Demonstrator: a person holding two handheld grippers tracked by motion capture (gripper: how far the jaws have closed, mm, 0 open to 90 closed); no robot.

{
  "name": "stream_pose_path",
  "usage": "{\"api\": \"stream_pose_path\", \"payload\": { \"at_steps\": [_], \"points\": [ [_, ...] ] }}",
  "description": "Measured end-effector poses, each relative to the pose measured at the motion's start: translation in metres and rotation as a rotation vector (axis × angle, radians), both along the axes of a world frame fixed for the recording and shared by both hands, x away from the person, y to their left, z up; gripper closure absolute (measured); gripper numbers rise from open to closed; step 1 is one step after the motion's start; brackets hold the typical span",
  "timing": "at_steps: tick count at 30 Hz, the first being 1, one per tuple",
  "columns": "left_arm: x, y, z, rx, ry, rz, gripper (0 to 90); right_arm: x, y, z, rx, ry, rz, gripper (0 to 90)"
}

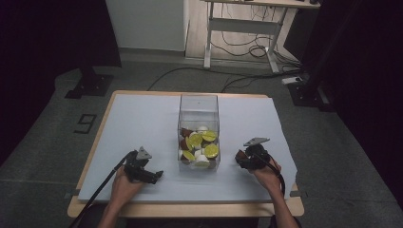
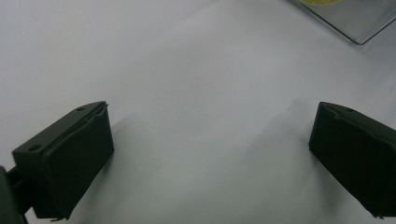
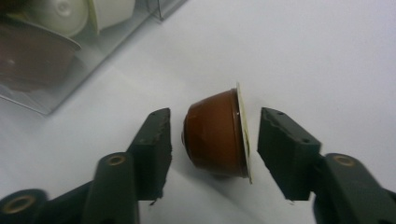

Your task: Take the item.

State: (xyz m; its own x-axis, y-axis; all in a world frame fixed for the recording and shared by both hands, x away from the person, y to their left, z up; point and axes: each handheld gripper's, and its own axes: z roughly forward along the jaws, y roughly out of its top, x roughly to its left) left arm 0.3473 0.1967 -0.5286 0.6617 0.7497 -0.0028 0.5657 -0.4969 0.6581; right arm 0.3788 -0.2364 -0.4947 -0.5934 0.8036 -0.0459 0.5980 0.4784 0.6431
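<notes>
Left gripper (image 2: 210,154) gapes empty; right gripper (image 3: 212,140) open around unlabelled brown capsule (image 3: 217,135)

White desk (image 1: 242,24) (cables (image 1: 244,49) beneath) stands on grey floor (image 1: 43,152).

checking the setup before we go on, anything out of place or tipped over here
One brown capsule lies on its side on the white sheet, outside the clear box that holds the other capsules. It sits between the right gripper jaws, which stand apart from it.

Wide-spread claw (image 2: 210,154) over white table sheet (image 2: 187,70), clear box corner (image 2: 359,21) beyond
</notes>
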Motion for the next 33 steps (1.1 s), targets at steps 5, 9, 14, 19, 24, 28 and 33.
{"api": "stream_pose_path", "payload": {
  "at_steps": [5, 9, 14, 19, 24, 28, 33],
  "points": [
    [0.0, 0.0, 0.0, 0.0, 0.0, 0.0, 0.0, -0.002, 0.001, 0.003, 0.018, -0.008, 0.009, 34.2],
    [0.0, 0.0, 0.0, 0.0, 0.0, 0.0, 0.0, -0.005, 0.001, 0.007, 0.033, -0.02, 0.011, 26.4],
    [0.0, 0.0, 0.0, 0.001, 0.0, 0.0, 0.0, -0.01, -0.002, 0.011, 0.044, -0.029, 0.008, 20.8],
    [0.0, 0.0, 0.0, 0.0, 0.001, 0.0, 0.0, -0.017, -0.007, 0.013, 0.056, -0.042, -0.014, 15.4],
    [0.0, 0.0, 0.0, 0.0, 0.0, 0.0, 0.0, -0.023, -0.012, 0.013, 0.067, -0.052, -0.039, 13.3],
    [0.0, 0.0, 0.0, 0.0, 0.0, 0.0, 0.0, -0.028, -0.015, 0.009, 0.072, -0.049, -0.059, 7.9],
    [0.0, 0.0, 0.0, -0.002, 0.0, 0.001, 0.0, -0.032, -0.016, 0.004, 0.073, -0.043, -0.07, 0.9]
  ]
}}
